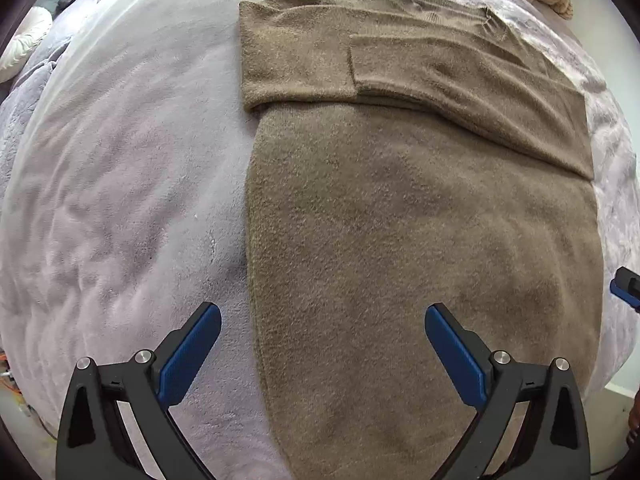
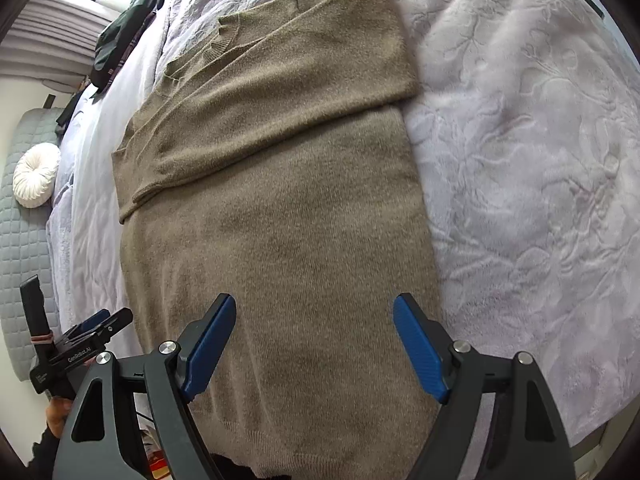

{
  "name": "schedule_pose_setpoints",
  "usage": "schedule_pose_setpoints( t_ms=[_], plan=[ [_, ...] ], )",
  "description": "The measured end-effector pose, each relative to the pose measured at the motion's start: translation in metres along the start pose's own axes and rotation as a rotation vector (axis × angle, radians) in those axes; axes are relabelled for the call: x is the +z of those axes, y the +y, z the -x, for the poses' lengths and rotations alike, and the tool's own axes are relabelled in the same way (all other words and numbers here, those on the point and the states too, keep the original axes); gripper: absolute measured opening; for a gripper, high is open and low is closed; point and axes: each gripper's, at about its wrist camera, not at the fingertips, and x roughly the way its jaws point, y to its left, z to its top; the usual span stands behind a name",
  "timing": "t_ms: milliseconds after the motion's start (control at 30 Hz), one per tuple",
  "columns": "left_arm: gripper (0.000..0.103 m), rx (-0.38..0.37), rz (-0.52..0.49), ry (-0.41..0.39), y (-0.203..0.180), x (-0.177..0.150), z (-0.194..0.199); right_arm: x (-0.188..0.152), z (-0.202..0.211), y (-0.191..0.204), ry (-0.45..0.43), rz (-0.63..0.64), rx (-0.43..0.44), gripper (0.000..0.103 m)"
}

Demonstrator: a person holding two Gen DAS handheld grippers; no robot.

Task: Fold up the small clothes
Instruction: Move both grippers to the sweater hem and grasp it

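While both sleeves lie folded across its chest, the brown knit sweater (image 1: 420, 220) rests flat on a pale lavender plush blanket (image 1: 120, 200), its long axis running from the ribbed hem nearest the tools to the neckline (image 2: 222, 38) at the far end. The left gripper (image 1: 323, 344) hangs almost straight above the sweater's lower left edge, jaws spread wide and holding nothing, one blue pad over the blanket and the other over the knit. The right gripper (image 2: 315, 344) tilts down over the lower right part of the sweater, jaws likewise apart and empty, both pads above the fabric. Each tool sits nearer the hem than the sleeves, so the next fold likely means pinching the two hem corners and carrying them up along the sweater's length toward the neckline; neither hand looks clearly closer. The sweater's wool is fuzzy, thick and limp, its sleeves forming a soft band with rounded folds. Beyond the sweater, the blanket shows an embossed leaf pattern, and a round white pleated cushion (image 2: 36, 176) lies off to the left of it.
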Motion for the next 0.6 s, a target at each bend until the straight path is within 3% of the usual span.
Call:
schedule_pose_setpoints(
  t_ms=[267,533,600],
  plan=[
    [0.102,-0.058,-0.069,0.072,-0.001,-0.020,-0.031,-0.022,0.000,-0.016,0.074,0.015,0.055,0.083],
    [0.102,-0.228,-0.158,0.198,0.012,-0.078,-0.060,-0.072,-0.008,-0.053,0.225,-0.057,0.186,0.083],
    [0.102,-0.229,-0.196,0.233,0.011,-0.093,-0.069,-0.086,-0.011,-0.061,0.265,-0.071,0.217,0.083]
  ],
)
